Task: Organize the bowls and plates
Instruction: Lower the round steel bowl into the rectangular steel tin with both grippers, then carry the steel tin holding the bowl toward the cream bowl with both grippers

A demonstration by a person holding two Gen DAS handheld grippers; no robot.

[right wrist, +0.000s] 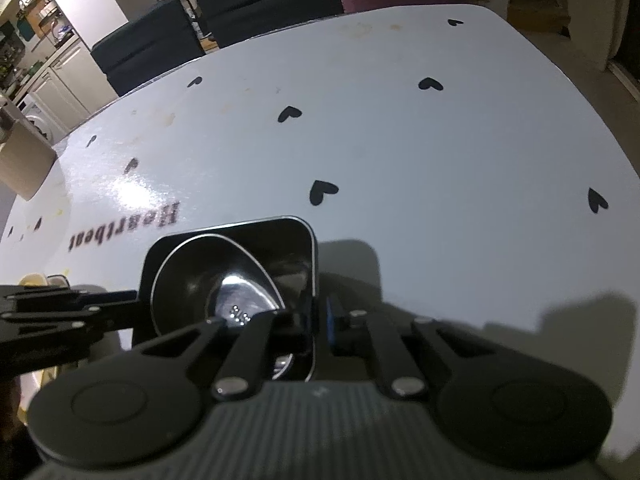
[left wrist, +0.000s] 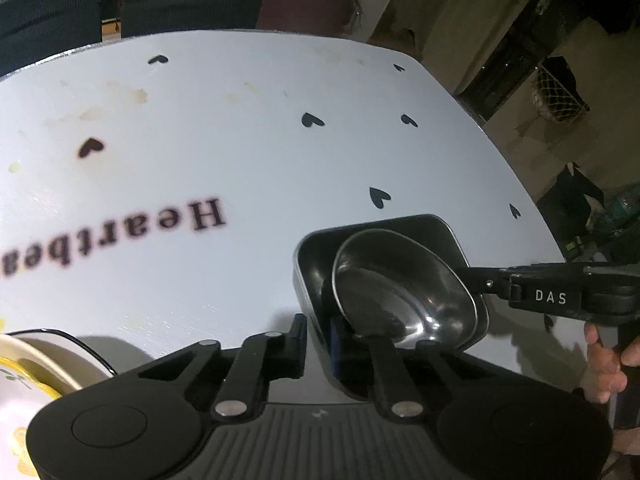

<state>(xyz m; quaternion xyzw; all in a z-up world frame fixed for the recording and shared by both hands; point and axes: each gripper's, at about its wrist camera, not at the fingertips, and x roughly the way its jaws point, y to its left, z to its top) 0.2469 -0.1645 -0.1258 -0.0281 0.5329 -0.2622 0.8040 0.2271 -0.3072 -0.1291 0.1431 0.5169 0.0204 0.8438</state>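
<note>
Both grippers' fingers (left wrist: 384, 356) pinch the square tray (left wrist: 436, 226) holding a steel bowl (left wrist: 400, 292); only the left view shows a plate (left wrist: 36, 364).

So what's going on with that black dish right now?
Left gripper clamped on the square black dish; right gripper clamped on its other wall. Steel bowl inside. Nothing in the way.
</note>
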